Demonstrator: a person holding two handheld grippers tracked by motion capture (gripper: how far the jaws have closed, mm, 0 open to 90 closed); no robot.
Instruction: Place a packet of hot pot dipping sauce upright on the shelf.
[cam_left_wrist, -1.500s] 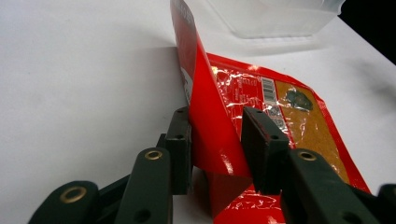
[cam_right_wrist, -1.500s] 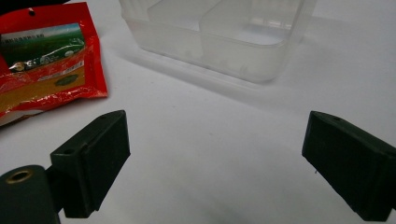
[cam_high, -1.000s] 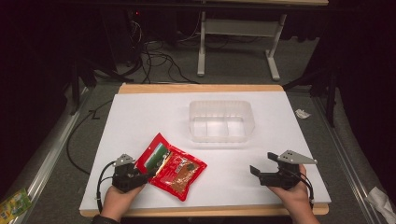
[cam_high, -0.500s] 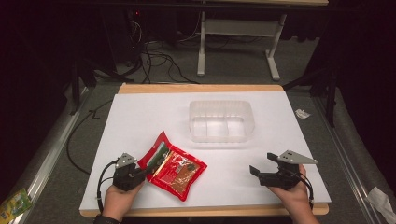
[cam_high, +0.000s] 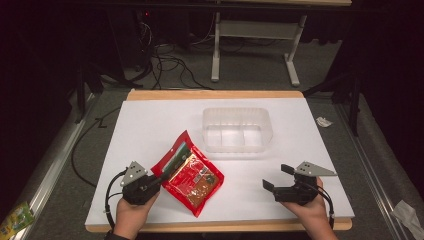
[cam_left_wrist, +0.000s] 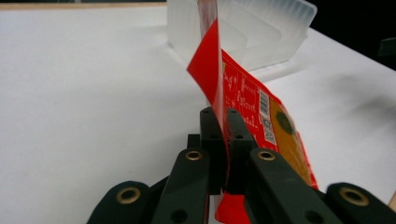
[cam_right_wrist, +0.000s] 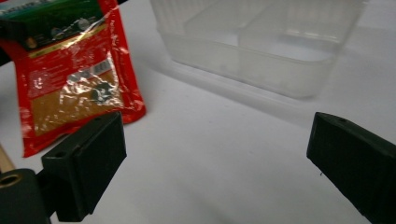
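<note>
The left gripper (cam_high: 156, 181) is clenched on the edge of a red food packet (cam_high: 192, 174), which spreads out to its right over the white table (cam_high: 150, 130). In the left gripper view the jaws are pressed together with the thin red edge of the packet (cam_left_wrist: 243, 100) caught between them, the pinched edge rising upright while the rest slopes down towards the table. A clear plastic tray (cam_high: 236, 130) with dividers sits just beyond the packet, near the middle of the table. The right gripper (cam_high: 277, 178) rests well apart, near the front right of the table, its jaws spread wide with nothing between them. The print on the packet is too small to read, and the lower corner of the packet is cut off behind the left jaws.
</note>
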